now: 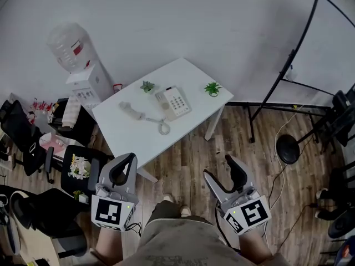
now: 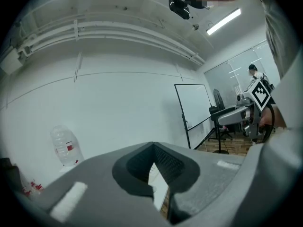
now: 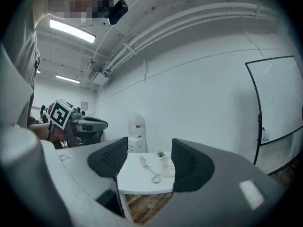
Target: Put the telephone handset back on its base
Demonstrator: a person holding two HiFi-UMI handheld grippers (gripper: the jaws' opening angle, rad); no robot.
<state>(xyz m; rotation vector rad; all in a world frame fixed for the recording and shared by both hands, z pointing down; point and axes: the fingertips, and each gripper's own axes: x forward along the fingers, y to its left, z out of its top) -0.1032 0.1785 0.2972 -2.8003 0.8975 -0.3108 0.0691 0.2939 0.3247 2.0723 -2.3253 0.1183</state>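
Telephone handset (image 1: 132,112) is seen lying off its base (image 1: 173,101) on the white counter (image 1: 138,140). In the head view it is placed just to the left of the base, and it is joined to the base by a coiled cord (image 1: 161,126) that loops on the counter top in front of both. A small potted plant (image 1: 147,86) is set just behind the base near the counter's far edge, and a second potted plant (image 1: 212,88) is set near the right corner.

Both hand-held grippers are held well short of the counter, over the wooden floor (image 1: 188,159). The left hand-held gripper (image 1: 132,157) is closed: in the left gripper view its tips are seen meeting, with nothing gripped between them. The right hand-held gripper (image 1: 219,168) is spread wide and nothing is held in it. In the right gripper view the counter, the handset and the base are framed far off in the gap between its jaws.

A water dispenser (image 1: 83,73) is placed beyond the counter's left corner, against the wall.
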